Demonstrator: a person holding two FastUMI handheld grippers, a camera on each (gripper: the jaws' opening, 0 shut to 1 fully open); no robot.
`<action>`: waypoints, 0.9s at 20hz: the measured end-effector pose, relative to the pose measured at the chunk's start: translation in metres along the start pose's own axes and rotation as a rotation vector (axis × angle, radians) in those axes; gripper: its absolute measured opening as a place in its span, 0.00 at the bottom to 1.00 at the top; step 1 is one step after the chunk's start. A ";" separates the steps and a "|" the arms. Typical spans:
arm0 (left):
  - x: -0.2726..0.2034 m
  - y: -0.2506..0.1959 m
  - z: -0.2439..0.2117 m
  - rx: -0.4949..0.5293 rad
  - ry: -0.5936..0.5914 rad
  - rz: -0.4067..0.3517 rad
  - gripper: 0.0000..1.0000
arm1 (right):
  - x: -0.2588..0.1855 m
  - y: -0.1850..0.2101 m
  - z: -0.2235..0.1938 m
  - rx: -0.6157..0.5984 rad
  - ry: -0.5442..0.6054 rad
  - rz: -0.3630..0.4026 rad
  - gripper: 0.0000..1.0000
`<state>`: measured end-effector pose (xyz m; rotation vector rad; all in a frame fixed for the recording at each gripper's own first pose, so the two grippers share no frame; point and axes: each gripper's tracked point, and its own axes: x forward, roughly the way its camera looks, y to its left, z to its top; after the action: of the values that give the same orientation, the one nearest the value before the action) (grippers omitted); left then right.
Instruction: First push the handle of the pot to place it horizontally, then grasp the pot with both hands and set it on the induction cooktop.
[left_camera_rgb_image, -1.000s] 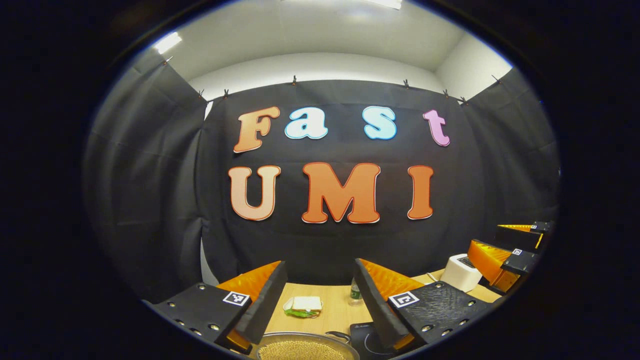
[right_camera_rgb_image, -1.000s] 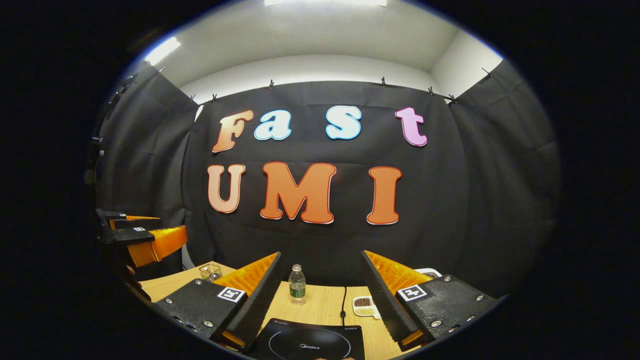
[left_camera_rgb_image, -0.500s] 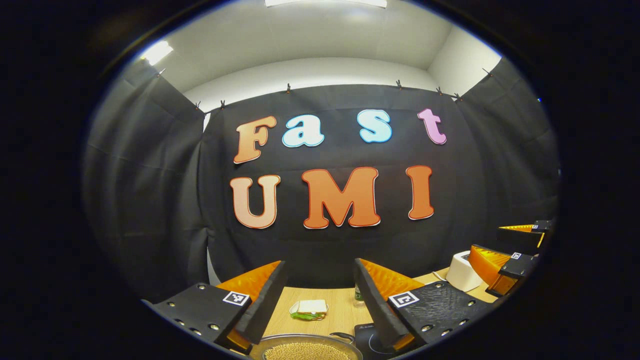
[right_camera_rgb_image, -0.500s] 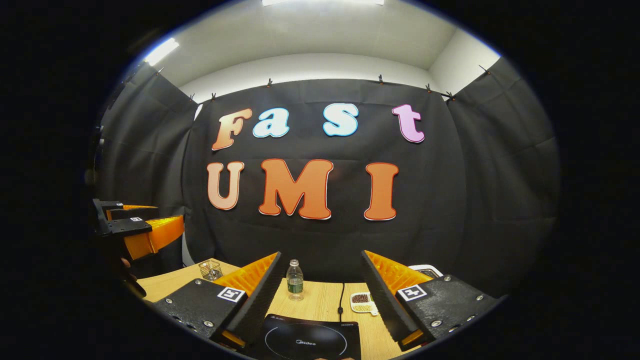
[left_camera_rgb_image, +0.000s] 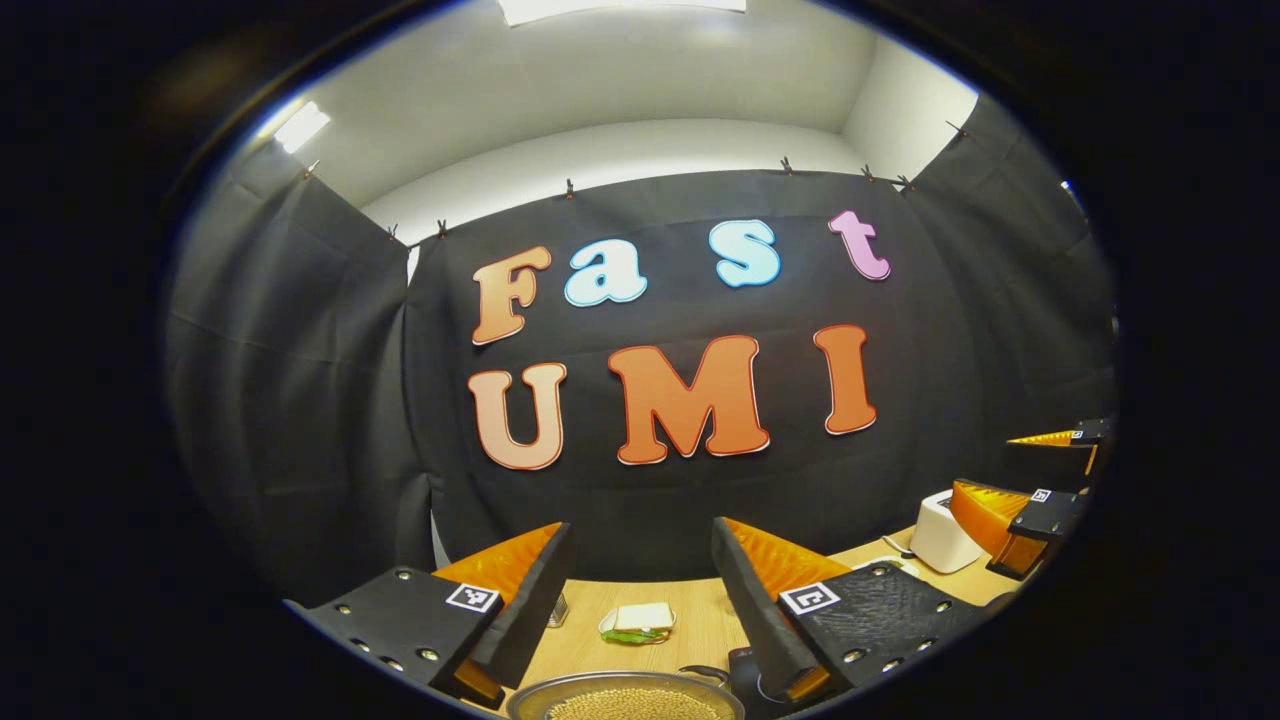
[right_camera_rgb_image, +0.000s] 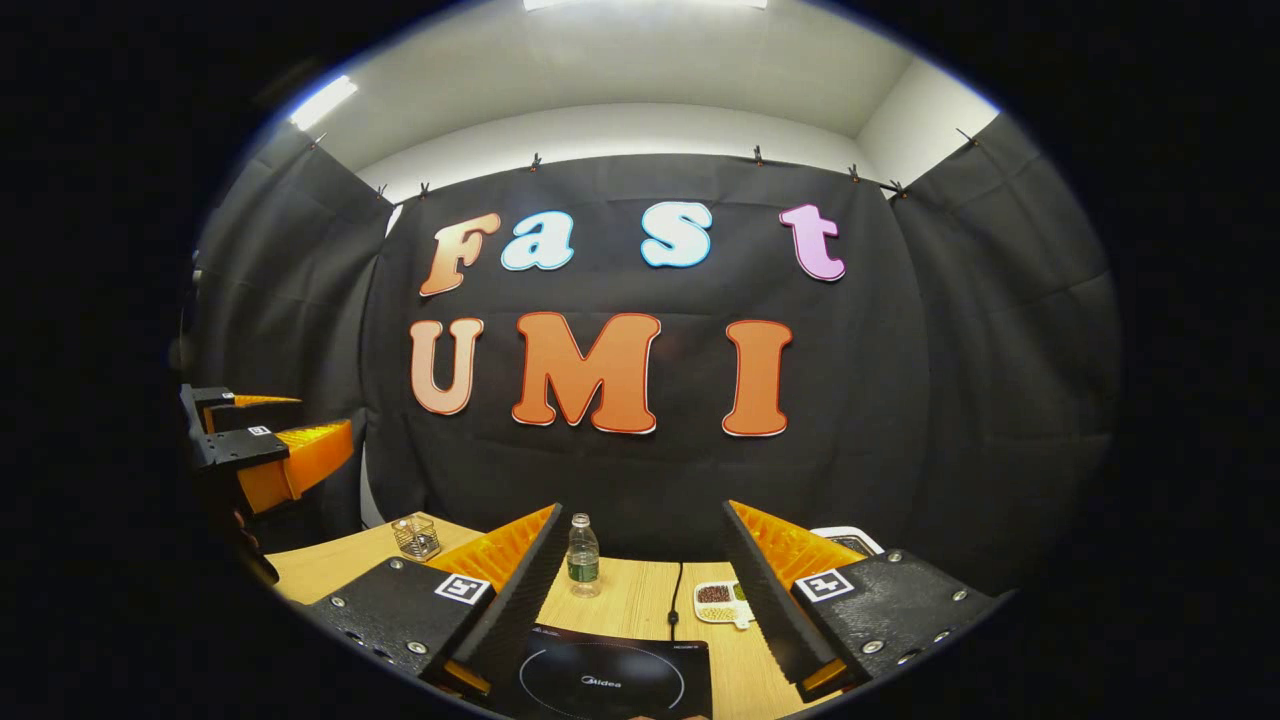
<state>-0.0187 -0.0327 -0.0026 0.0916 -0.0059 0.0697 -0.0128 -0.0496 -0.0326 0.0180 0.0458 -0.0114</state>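
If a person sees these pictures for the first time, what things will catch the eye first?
In the left gripper view, a round metal pot full of pale beans sits low between the open left gripper fingers. In the right gripper view, a flat black induction cooktop lies on the wooden table under the open right gripper, with a small clear bottle behind.

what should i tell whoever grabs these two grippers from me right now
Left gripper: open, empty, held above the pot.
Right gripper: open, empty, held above the induction cooktop.
Pot: full of beans, on the table just left of the cooktop; its handle points toward the cooktop.
Done: nothing visibly; neither gripper touches the pot.
Left: push the handle horizontal, grasp the pot with both grippers, set it on the cooktop.
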 end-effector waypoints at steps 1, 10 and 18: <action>0.001 0.004 -0.006 -0.005 0.024 0.010 0.79 | 0.000 -0.002 -0.003 0.003 0.006 -0.001 0.95; -0.006 0.006 -0.096 -0.165 0.367 0.018 0.02 | -0.001 -0.015 -0.014 0.003 0.031 0.003 0.95; -0.065 0.022 -0.219 -0.372 0.859 0.142 0.02 | 0.006 -0.028 -0.032 0.011 0.064 0.028 0.95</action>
<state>-0.0850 0.0048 -0.2196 -0.3169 0.8305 0.2442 -0.0086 -0.0769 -0.0648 0.0295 0.1098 0.0170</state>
